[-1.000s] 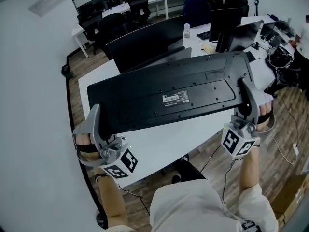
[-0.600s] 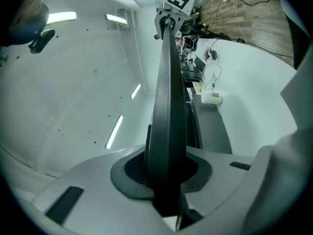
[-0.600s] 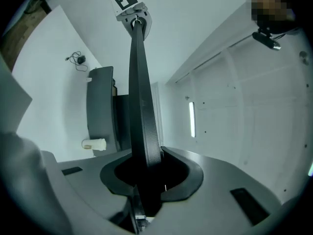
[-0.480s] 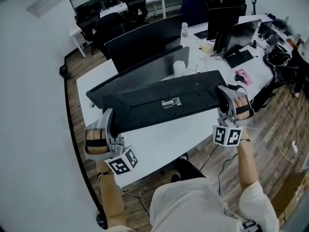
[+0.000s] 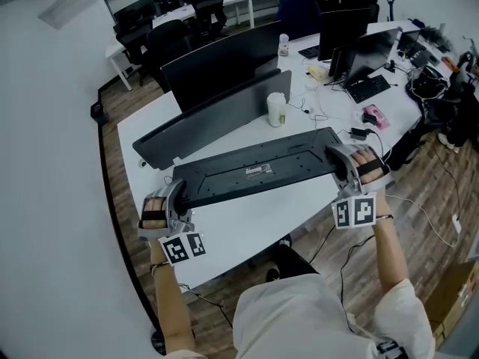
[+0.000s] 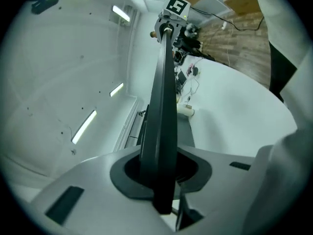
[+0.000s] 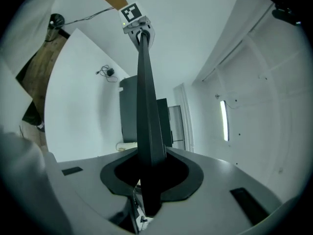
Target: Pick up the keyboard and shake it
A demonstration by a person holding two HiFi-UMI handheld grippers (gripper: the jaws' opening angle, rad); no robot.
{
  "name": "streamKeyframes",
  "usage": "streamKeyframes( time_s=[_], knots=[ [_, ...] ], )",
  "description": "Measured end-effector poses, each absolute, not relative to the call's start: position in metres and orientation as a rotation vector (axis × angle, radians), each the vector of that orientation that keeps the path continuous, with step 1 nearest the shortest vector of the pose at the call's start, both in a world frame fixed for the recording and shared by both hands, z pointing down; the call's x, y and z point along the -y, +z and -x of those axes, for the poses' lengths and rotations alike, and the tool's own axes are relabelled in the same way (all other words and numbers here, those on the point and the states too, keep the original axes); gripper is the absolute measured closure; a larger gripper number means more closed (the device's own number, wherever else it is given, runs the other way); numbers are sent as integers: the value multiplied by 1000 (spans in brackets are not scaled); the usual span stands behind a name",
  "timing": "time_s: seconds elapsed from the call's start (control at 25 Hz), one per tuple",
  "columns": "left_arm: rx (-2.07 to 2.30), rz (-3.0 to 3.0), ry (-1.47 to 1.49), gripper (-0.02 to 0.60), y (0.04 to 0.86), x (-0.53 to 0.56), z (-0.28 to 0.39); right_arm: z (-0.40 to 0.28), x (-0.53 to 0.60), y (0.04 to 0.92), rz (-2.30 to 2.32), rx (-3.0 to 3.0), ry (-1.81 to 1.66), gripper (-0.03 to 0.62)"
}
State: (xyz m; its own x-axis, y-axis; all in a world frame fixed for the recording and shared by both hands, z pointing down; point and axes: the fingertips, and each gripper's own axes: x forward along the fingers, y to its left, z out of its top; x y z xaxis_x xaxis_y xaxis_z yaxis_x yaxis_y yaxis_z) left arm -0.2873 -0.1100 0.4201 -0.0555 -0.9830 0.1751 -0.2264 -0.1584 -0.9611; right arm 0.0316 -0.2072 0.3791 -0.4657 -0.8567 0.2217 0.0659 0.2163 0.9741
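The black keyboard [image 5: 254, 172] hangs in the air above the white desk [image 5: 247, 219], turned underside-up so that its label faces the head camera. It runs from lower left to upper right, tilted slightly, and touches nothing on the desk.

The left gripper [image 5: 178, 194] pinches the keyboard's left end. In the left gripper view the jaws [image 6: 159, 177] press on the thin edge of the keyboard [image 6: 161, 106], which runs away from the camera to the other gripper at the far end. The right gripper [image 5: 340, 163] pinches the right end in the same way: in the right gripper view its jaws [image 7: 146, 177] clamp the keyboard [image 7: 145, 106] edge-on. A hand sits in each gripper's grip, and each marker cube [image 5: 183, 247] faces the person.

Behind the keyboard a pale lidded cup [image 5: 277, 109] stands upright on the desk, just in front of a grey divider panel [image 5: 217, 118]. The lid hides whatever is in it. Farther back, beyond the dark monitors [image 5: 221, 64], stands a small bottle [image 5: 284, 45]; it is too small to tell what it holds, though it looks capped. To the right lie a second keyboard [image 5: 370, 88] and a pink object [image 5: 372, 117] among loose cables.
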Motion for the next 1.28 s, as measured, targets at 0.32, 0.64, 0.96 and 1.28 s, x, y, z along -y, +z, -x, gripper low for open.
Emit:
streamKeyframes(
  time_s=[0.32, 0.64, 0.96, 1.28],
  knots=[
    [-1519, 1696, -1048, 499, 490, 110, 277, -11, 153, 313, -547, 1281, -1625, 474],
    [-1349, 1989, -1030, 499, 505, 75, 234, -28, 185, 332, -240, 1494, -1334, 473],
    [-945, 2672, -760, 495, 512, 27, 235, -30, 159, 380, 253, 1986, -724, 482],
    [-945, 3198, 200, 486, 495, 17, 261, -23, 156, 393, 468, 2523, 8, 477]
  ],
)
